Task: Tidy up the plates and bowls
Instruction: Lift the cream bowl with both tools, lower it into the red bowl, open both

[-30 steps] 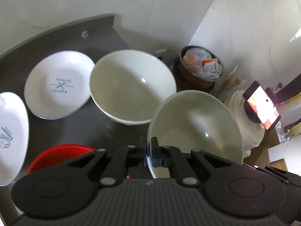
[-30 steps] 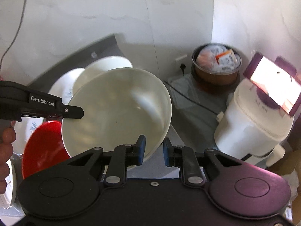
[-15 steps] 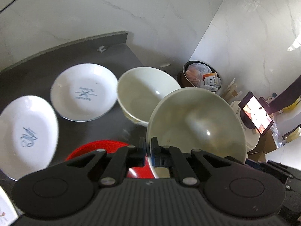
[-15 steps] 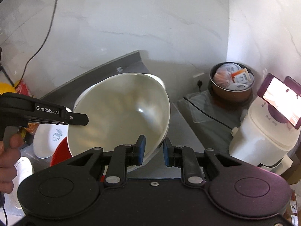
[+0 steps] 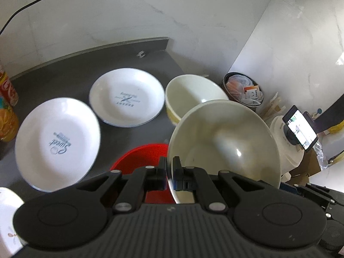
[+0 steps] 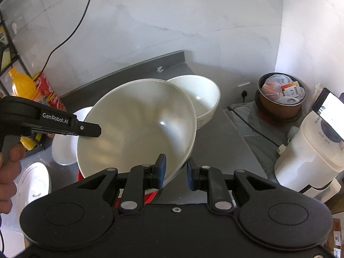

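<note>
My left gripper (image 5: pixel 169 168) is shut on the near rim of a large cream bowl (image 5: pixel 225 146), which hangs tilted above a red bowl (image 5: pixel 139 157) on the dark counter. Seen from the right wrist, the same cream bowl (image 6: pixel 137 124) has the left gripper (image 6: pixel 90 129) clamped on its left rim. My right gripper (image 6: pixel 175 172) stands open, its blue-padded fingers on either side of the bowl's lower right edge without closing on it. A second cream bowl (image 5: pixel 193 94) sits behind. Two white printed plates (image 5: pixel 126 96) (image 5: pixel 58 137) lie to the left.
Another white plate (image 5: pixel 6 212) shows at the lower left edge. An orange juice bottle (image 6: pixel 23 90) and a cola bottle (image 6: pixel 50 94) stand by the wall. Off the counter's right edge are a full bin (image 6: pixel 279 94) and a white appliance (image 6: pixel 311 150) holding a phone. A hand (image 6: pixel 8 167) grips the left tool.
Both grippers have drawn up and back from the counter, the left carrying the cream bowl with it. More plates and the bottles have come into view. The right gripper has stayed open.
</note>
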A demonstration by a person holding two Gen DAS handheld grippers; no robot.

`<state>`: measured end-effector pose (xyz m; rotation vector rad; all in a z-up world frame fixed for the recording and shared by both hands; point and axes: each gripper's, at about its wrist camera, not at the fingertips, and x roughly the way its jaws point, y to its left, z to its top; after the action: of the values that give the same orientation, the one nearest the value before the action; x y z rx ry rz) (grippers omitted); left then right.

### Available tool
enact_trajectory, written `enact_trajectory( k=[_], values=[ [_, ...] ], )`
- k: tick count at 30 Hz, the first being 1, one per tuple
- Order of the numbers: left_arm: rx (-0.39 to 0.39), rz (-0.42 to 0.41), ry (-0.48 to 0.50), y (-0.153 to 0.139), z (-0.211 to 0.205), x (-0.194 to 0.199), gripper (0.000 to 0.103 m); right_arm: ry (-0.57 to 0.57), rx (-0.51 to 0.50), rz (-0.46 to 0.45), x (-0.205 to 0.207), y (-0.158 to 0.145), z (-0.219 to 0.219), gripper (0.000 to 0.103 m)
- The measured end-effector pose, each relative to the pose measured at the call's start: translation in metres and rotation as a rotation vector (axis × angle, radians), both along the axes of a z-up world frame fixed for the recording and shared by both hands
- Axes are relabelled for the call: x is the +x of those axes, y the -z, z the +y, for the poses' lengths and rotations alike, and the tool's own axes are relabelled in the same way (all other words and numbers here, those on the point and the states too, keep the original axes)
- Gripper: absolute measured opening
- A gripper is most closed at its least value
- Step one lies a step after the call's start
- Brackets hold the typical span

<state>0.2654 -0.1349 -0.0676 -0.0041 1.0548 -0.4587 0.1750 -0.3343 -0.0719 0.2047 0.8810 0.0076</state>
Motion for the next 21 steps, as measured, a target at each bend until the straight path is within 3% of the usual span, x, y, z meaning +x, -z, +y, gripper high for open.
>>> enact_trajectory(
  k=[10, 14, 21],
  values=[
    [0.022, 0.028, -0.053, 0.011, 0.034, -0.004, 0.004, -0.048, -0.006, 0.053, 0.000, 0.004, 0.036, 0.022],
    [0.013, 0.039, -0.074, 0.015, 0.042, 0.000, 0.004, -0.089, -0.064, 0.060, 0.001, 0.005, 0.051, 0.024],
    [0.006, 0.061, -0.086, 0.026, 0.051, 0.005, 0.004, -0.115, -0.078, 0.095, 0.007, 0.013, 0.061, 0.025]
  ],
)
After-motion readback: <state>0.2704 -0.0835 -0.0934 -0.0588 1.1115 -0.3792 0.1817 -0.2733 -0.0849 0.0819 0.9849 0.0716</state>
